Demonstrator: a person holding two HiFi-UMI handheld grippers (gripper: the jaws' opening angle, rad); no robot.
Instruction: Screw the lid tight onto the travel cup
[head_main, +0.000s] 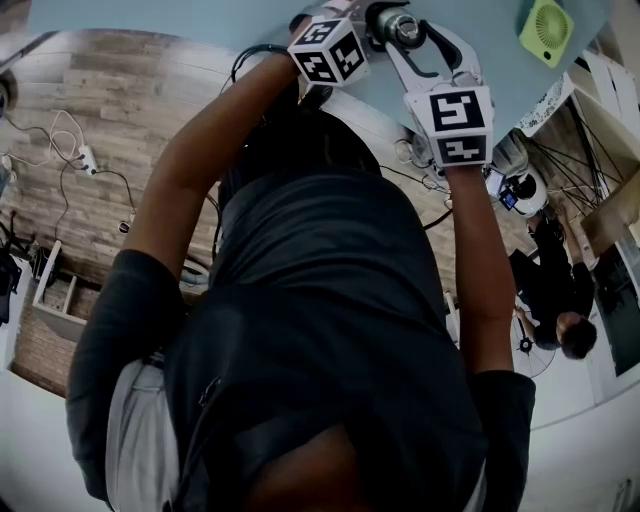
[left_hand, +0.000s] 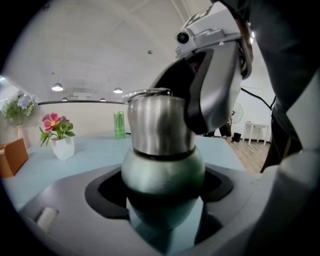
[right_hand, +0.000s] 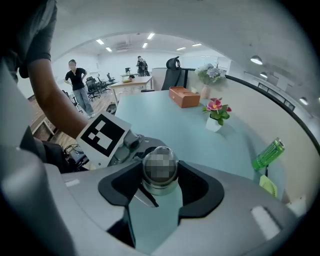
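Pale blue desk (right_hand: 165, 115) fills a bright open office with a wood floor, and the person leans over its near edge with one gripper in each hand. One travel cup (left_hand: 162, 172) stands upright close to that near edge. It has a rounded green body and one steel lid (left_hand: 157, 125), which sits on top above a dark seam.

The left gripper (left_hand: 162, 195) has its two jaws closed in against the green body, one on each side, so it holds the cup low down. The right gripper (right_hand: 161, 192) reaches over from the other side. Its two jaws are drawn in onto the lid, whose steel rim sits between the dark pads and meets both. In the left gripper view, one of its jaws lies along the lid's right side. The two marker cubes are near each other, just inside the desk edge.

Five other things stand on the desk, all well apart from the cup. One green can (right_hand: 269, 154) and one small green fan (right_hand: 268, 185) are just beside each other at the wall-side edge. One white pot of pink flowers (right_hand: 216, 117) is farther along that edge. One brown box (right_hand: 184, 96) and one vase of pale flowers (right_hand: 210, 75) are toward the far end. One black office chair (right_hand: 173, 67) stands past the far end. One person (right_hand: 77, 85) stands on the floor beyond.
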